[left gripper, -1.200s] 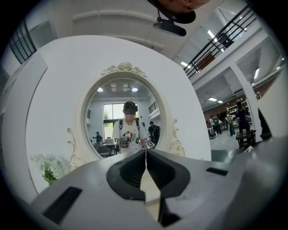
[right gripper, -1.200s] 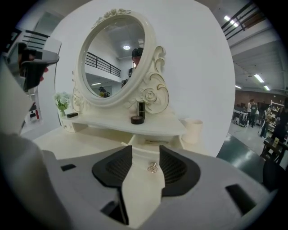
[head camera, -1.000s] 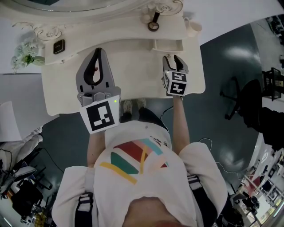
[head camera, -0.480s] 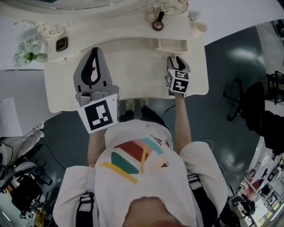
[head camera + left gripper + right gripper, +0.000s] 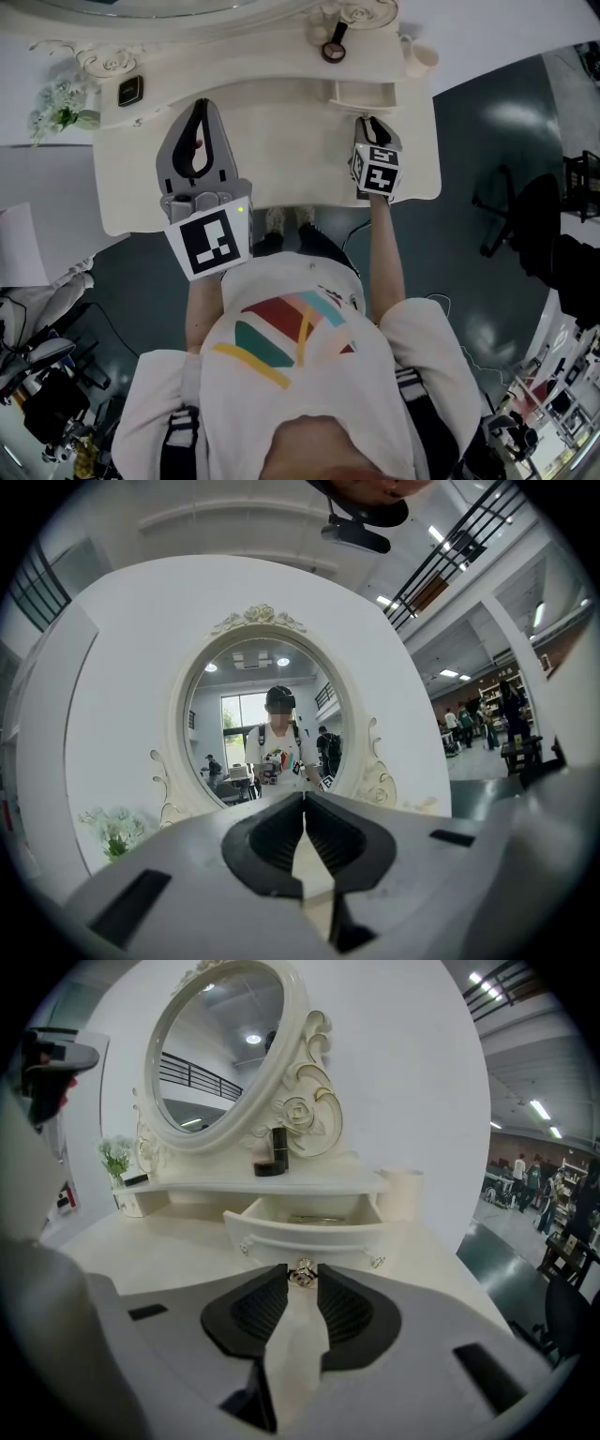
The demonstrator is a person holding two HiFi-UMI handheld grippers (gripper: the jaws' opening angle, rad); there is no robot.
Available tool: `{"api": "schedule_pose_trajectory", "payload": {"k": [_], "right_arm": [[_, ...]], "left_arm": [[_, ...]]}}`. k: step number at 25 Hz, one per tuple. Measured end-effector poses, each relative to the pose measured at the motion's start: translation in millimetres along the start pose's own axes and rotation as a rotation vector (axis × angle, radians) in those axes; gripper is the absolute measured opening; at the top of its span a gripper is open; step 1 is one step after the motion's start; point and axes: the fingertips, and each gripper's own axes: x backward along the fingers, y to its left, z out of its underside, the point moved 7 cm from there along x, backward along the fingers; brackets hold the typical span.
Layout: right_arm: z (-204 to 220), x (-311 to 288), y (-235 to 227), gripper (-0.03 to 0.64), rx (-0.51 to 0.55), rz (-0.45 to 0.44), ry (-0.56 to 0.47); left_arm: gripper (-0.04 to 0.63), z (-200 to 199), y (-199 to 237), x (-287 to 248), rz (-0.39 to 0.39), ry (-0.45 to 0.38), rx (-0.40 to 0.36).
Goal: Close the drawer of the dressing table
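Note:
The white dressing table (image 5: 281, 178) has a small drawer (image 5: 361, 94) pulled out at its back right. In the right gripper view the drawer front (image 5: 309, 1232) faces me, and its small metal knob (image 5: 302, 1275) sits between the tips of my right gripper (image 5: 302, 1281). The jaws are closing, and their tips stand against the knob's sides. In the head view the right gripper (image 5: 372, 123) points down at the drawer front. My left gripper (image 5: 200, 108) hovers over the table's left half. It is shut on nothing, with its tips (image 5: 305, 797) meeting, and it points level at the mirror.
An oval mirror (image 5: 267, 728) stands at the back. On the shelf are a flower sprig (image 5: 58, 114), a small black device (image 5: 129, 91), a dark hand tool (image 5: 333, 47) and a white cup (image 5: 419, 58). An office chair (image 5: 511, 211) stands on the dark floor to the right.
The right gripper's jaws have narrowed from wide apart onto the drawer knob, and the gripper has sunk a little. The left gripper has stayed where it was.

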Motion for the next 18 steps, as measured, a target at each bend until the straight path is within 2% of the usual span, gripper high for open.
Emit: {"api": "schedule_pose_trajectory", "payload": {"k": [18], "right_arm": [[2.2, -0.5, 0.6, 0.075, 0.021, 0.008, -0.022]], "left_arm": [[0.008, 0.9, -5.3, -1.9, 0.0, 0.006, 0.003]]}}
